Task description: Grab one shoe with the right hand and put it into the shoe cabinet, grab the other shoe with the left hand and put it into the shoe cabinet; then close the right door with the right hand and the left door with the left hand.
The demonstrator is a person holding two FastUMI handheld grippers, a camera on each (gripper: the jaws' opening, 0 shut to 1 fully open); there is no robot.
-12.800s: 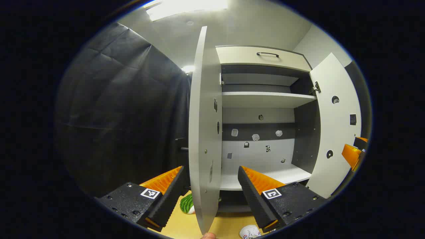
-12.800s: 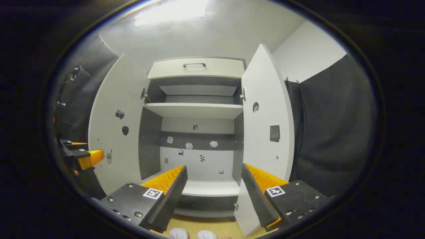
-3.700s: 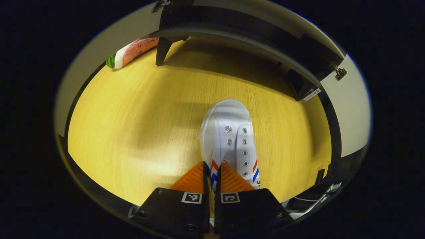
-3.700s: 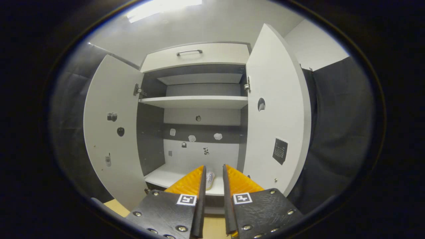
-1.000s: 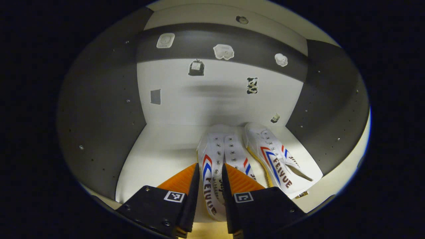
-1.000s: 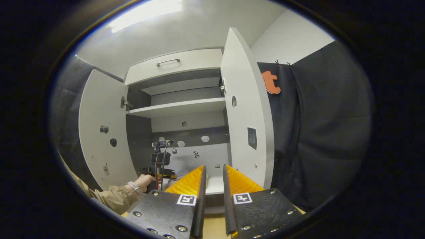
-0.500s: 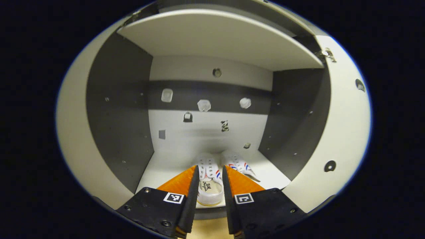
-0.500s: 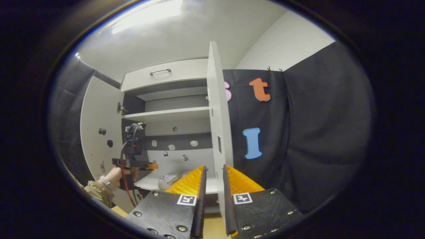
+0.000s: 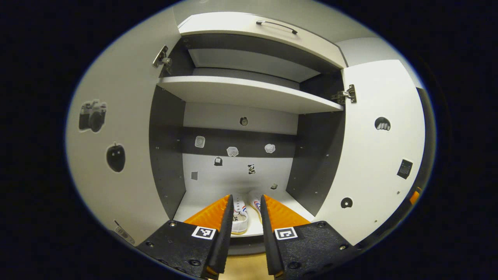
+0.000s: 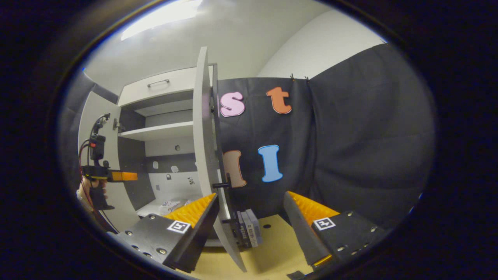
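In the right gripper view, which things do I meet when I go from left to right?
Left gripper → shoes → right door → books → black cloth.

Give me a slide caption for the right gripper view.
Right gripper open astride the edge of the cabinet's right door, shoes already on the bottom shelf.

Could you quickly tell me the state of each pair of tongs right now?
Left tongs: narrowly open, empty.
Right tongs: wide open, straddling the right door edge.

left tongs (image 9: 244, 217): black bodies, round screws, a square black-and-white marker on each, ridged pads
right tongs (image 10: 249, 217): black bodies, screws, square markers
cable (image 10: 83, 149): red, on far tongs
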